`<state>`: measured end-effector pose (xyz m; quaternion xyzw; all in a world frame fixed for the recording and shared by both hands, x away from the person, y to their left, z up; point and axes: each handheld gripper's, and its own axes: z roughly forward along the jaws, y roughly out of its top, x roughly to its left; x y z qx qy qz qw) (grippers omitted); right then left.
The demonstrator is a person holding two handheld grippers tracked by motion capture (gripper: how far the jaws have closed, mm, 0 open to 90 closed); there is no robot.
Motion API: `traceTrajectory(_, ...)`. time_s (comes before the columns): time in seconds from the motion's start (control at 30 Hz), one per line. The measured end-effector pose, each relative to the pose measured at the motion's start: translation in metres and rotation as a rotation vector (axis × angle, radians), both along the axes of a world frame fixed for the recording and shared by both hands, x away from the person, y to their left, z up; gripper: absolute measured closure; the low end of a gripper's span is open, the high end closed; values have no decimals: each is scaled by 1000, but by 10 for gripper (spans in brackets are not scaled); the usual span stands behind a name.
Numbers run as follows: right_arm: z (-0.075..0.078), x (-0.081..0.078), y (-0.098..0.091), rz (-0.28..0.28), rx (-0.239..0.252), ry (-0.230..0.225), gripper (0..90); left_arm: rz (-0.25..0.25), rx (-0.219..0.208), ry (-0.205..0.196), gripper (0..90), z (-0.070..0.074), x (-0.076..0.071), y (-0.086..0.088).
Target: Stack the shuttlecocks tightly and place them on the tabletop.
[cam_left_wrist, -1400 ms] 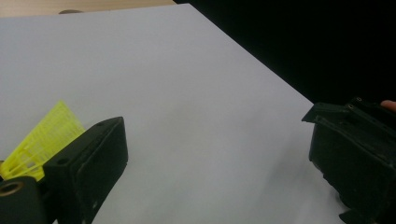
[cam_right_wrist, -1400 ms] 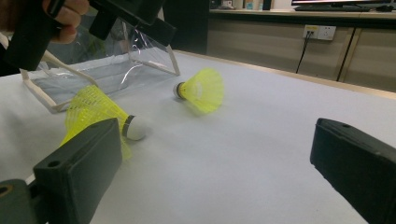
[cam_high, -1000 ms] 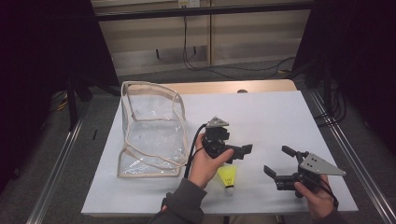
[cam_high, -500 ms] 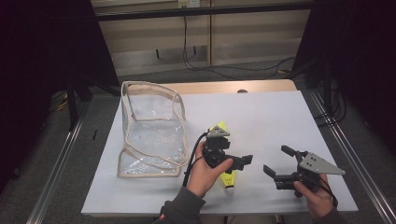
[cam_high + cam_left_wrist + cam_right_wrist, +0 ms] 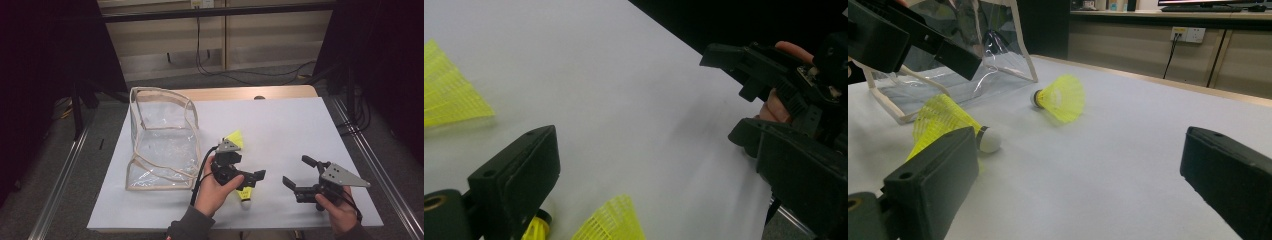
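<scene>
1. On the white table [image 5: 280, 125], two yellow shuttlecocks are seen lying on their sides, near the front middle.
2. Just above the nearer shuttlecock [image 5: 243, 192], the left gripper [image 5: 250, 179] is held by the left hand [image 5: 216, 186]; its jaws are spread wide, with nothing between them.
3. From the left gripper view, the netted skirt of this shuttlecock [image 5: 611, 220] is seen low between the jaws, apart from them; whether it is touched cannot be told.
4. Behind the left gripper, the farther shuttlecock [image 5: 235, 138] is found, its skirt peeping out past the gripper's top plate; it is well apart from the first.
5. At the front right, the right gripper [image 5: 295, 177] is held by the right hand [image 5: 336, 207], jaws parted and empty, pointed toward the left gripper.
6. From the right gripper view, both shuttlecocks are shown: one with a white cork [image 5: 948, 125] close by, the other [image 5: 1060, 97] farther back.
7. At the left of the table, a clear plastic bag [image 5: 162, 140] with beige trim is set upright, just beside the left hand.
</scene>
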<state>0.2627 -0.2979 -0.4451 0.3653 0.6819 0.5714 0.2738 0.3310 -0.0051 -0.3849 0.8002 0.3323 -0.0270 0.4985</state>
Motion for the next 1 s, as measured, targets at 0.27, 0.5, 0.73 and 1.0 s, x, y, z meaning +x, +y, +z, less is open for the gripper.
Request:
traceTrajectory(0.27,0,1,2,4,-3,3,16,-9,-1,0,41,-2,-6,9)
traceTrajectory(0.5,0,2,2,5,-3,4,16,-17,-4,-10,41,-1,-10,14)
traceTrajectory(0.73,0,2,1,1,-5,8,17,-28,8,-3,41,-5,-11,22)
traceTrajectory(1.0,-1,1,1,-1,-8,6,17,-30,16,-3,41,-8,-17,28)
